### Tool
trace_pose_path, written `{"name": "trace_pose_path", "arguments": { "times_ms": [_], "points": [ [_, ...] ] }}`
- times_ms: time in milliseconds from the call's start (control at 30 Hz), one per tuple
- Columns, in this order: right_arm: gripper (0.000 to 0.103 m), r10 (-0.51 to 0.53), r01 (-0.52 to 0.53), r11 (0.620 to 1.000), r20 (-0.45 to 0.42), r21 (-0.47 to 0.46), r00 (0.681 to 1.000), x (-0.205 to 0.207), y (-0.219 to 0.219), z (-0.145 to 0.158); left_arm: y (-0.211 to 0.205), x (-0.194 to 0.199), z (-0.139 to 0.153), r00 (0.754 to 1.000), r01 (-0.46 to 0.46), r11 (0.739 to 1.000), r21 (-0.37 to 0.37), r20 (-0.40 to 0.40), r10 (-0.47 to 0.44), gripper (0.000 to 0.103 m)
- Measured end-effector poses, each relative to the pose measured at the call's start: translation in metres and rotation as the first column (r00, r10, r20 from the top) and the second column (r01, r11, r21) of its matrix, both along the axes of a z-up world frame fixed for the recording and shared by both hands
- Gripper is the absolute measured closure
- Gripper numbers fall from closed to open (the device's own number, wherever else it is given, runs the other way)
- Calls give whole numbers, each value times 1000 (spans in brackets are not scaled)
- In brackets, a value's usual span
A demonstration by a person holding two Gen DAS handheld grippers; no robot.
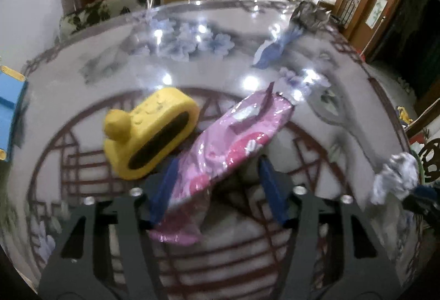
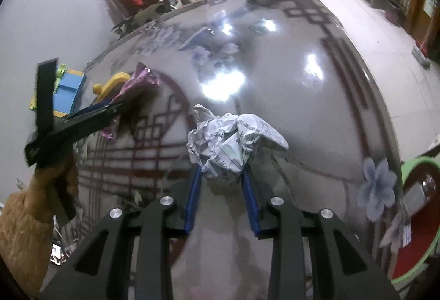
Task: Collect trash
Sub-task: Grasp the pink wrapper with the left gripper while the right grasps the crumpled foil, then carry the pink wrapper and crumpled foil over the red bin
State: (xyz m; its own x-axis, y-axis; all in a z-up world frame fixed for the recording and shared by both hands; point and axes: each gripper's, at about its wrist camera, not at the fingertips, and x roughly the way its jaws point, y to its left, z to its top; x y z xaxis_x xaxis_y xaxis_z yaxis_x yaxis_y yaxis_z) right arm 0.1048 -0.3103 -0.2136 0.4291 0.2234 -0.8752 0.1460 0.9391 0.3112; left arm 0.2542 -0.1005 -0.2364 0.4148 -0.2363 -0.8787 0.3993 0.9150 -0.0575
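My left gripper (image 1: 218, 162) has its blue fingers wide apart around a pink plastic wrapper (image 1: 231, 140), which lies between them above the table; the wrapper touches the left finger (image 1: 165, 190), and a firm grip cannot be told. My right gripper (image 2: 221, 169) is shut on a crumpled ball of printed paper (image 2: 231, 140) over the table. The paper ball also shows at the right edge of the left wrist view (image 1: 396, 176). The left gripper with the pink wrapper (image 2: 137, 85) shows at the left of the right wrist view.
A yellow duck-shaped clock (image 1: 148, 135) sits on the glossy patterned table (image 1: 192, 58) left of the wrapper. A blue-white wrapper (image 1: 275, 47) and a grey crumpled bag (image 1: 310, 14) lie farther back. A blue toy (image 1: 8, 113) is at left. A green bin with a red liner (image 2: 418, 217) stands at right.
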Motion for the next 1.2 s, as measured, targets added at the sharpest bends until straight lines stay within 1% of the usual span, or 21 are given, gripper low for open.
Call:
{"name": "trace_pose_path", "arguments": {
  "times_ms": [33,67,100,133,200,367,467,500,533,567,633,700,800,867,933,1067,1133,1167,1200],
  "points": [
    [73,-4,4,1000,-1,2,1000,-3,0,0,1,2,-3,1000,-9,1000,3,-5,9,60],
    [73,-6,6,1000,0,3,1000,-4,0,1,2,4,-7,1000,-24,1000,9,-12,24,70],
    [73,-6,6,1000,2,3,1000,-6,0,1,4,5,-8,999,-37,999,11,-11,37,75],
    [73,-5,5,1000,6,2,1000,-6,2,3,6,5,-7,999,-46,999,0,-13,46,76],
    [73,0,0,1000,14,-1,1000,-7,6,4,10,3,-5,998,-58,998,-19,-22,57,81],
    [72,38,-38,999,6,1,999,-8,19,4,15,-8,3,998,-59,998,-23,-20,58,82],
    [69,80,-81,997,-27,-12,996,-9,31,-2,19,-21,10,998,-67,997,-45,-21,66,82],
    [67,94,-95,995,-39,-26,995,-10,36,-4,20,-26,11,998,-67,996,-50,-23,66,82],
    [66,100,-102,994,-43,-35,994,-11,38,-6,21,-31,12,998,-66,996,-52,-23,65,82],
    [63,105,-107,993,-49,-45,993,-13,41,-8,23,-36,13,998,-64,997,-50,-23,63,82],
    [43,100,-103,993,-50,-53,994,-15,43,-9,25,-46,13,998,-62,997,-45,-24,61,82],
    [42,96,-98,994,-42,-47,995,-16,43,-8,30,-53,13,997,-66,997,-51,-31,65,82],
    [35,80,-82,995,-35,-54,996,-14,43,-8,36,-59,14,997,-75,996,-56,-35,73,82],
    [35,63,-65,996,-37,-58,997,-12,41,-10,39,-62,14,996,-83,995,-57,-37,81,82],
    [35,30,-31,999,-46,-37,999,-8,37,-13,41,-65,14,995,-91,994,-57,-35,89,82],
    [36,-43,46,997,-46,66,998,1,26,-20,46,-74,14,992,-121,990,-73,-50,118,82],
    [55,-42,44,997,-40,64,998,5,27,-22,47,-79,14,990,-134,988,-79,-59,129,82],
    [56,-30,31,998,-29,51,999,5,29,-20,48,-82,14,989,-137,987,-79,-61,132,82],
    [59,-13,14,999,-21,40,1000,5,32,-18,48,-85,14,989,-139,987,-79,-64,134,82]
  ]
}}
